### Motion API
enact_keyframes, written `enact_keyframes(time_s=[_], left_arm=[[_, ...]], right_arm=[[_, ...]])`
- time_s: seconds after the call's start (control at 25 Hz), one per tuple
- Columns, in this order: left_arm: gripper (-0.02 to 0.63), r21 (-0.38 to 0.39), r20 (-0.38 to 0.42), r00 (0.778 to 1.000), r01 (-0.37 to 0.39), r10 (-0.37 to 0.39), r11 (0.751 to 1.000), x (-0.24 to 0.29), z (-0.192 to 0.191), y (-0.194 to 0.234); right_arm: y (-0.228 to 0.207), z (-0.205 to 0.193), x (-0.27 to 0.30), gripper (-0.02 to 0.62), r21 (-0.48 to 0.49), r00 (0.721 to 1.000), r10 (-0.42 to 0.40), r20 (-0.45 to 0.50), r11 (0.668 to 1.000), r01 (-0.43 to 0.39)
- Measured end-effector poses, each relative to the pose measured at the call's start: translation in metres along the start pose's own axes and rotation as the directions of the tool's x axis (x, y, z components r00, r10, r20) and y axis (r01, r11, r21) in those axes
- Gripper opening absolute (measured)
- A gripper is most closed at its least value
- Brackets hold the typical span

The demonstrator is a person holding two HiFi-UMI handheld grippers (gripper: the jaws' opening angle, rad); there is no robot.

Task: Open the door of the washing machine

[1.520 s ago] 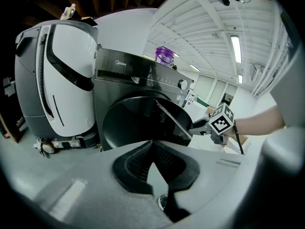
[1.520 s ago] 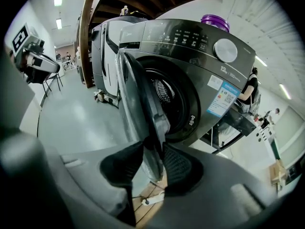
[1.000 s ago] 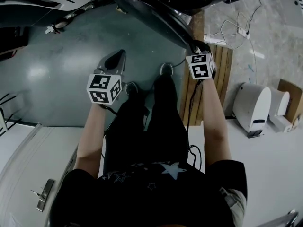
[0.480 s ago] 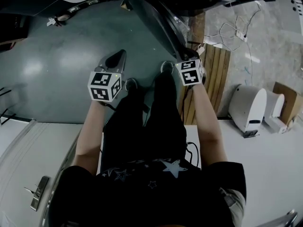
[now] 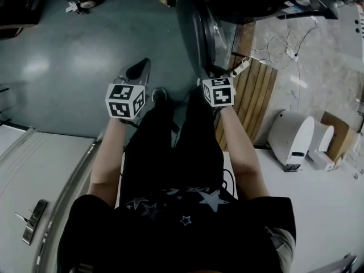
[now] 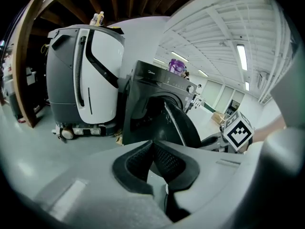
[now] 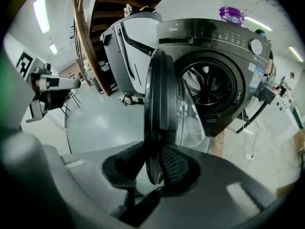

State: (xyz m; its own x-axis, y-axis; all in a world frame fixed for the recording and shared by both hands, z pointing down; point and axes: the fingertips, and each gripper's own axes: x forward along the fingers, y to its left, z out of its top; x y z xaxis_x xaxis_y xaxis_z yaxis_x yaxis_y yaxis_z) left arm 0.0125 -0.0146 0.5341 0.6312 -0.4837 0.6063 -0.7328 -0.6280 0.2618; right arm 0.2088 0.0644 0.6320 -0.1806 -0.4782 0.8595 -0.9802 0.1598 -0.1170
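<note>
The dark washing machine [image 7: 217, 37] stands with its round drum [image 7: 209, 85] exposed. Its door [image 7: 164, 104] is swung out, edge-on to the right gripper view, glass bowl facing the drum. My right gripper [image 7: 155, 171] is shut on the door's lower rim, which sits between the two ribbed pads. In the head view the door [image 5: 196, 27] is a dark panel reaching down to my right gripper [image 5: 208, 74], just above its marker cube. My left gripper [image 5: 138, 73] hangs over the grey floor left of the door, holding nothing; its pads meet at the tips [image 6: 153, 144].
A white and grey floor-cleaning machine [image 6: 81, 75] stands left of the washer. A purple container [image 7: 231, 15] sits on the washer's top. A wooden pallet [image 5: 250, 95], loose cables [image 5: 278, 44] and a white appliance [image 5: 290, 135] lie to the right. The person's black-clad legs [image 5: 176, 147] are below the grippers.
The door has swung further out and toward the left of the head view, with my right gripper moving left on its rim. My left gripper stays free at about the same spot in the picture.
</note>
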Motion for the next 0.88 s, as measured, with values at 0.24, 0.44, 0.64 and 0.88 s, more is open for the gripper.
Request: enact_keyframes(time_s=[0.24, 0.44, 0.64, 0.88], left_arm=[[0.011, -0.056, -0.003, 0.998, -0.061, 0.061, 0.997, -0.027, -0.024, 0.033], [0.011, -0.091, -0.001, 0.993, -0.114, 0.114, 0.989, -0.046, -0.037, 0.056], [0.011, -0.117, -0.001, 0.987, -0.162, 0.163, 0.98, -0.066, -0.049, 0.08], [0.011, -0.172, -0.003, 0.973, -0.227, 0.23, 0.959, -0.09, -0.067, 0.108]], right_arm=[[0.053, 0.007, 0.012, 0.1, 0.094, 1.0, 0.009, -0.02, 0.996, -0.007], [0.095, 0.017, 0.021, 0.107, 0.116, 0.999, 0.048, -0.018, 0.992, -0.046], [0.132, 0.029, 0.034, 0.109, 0.125, 0.998, 0.056, -0.027, 0.991, -0.052], [0.167, 0.049, 0.051, 0.11, 0.161, 0.999, 0.042, -0.032, 0.986, -0.037]])
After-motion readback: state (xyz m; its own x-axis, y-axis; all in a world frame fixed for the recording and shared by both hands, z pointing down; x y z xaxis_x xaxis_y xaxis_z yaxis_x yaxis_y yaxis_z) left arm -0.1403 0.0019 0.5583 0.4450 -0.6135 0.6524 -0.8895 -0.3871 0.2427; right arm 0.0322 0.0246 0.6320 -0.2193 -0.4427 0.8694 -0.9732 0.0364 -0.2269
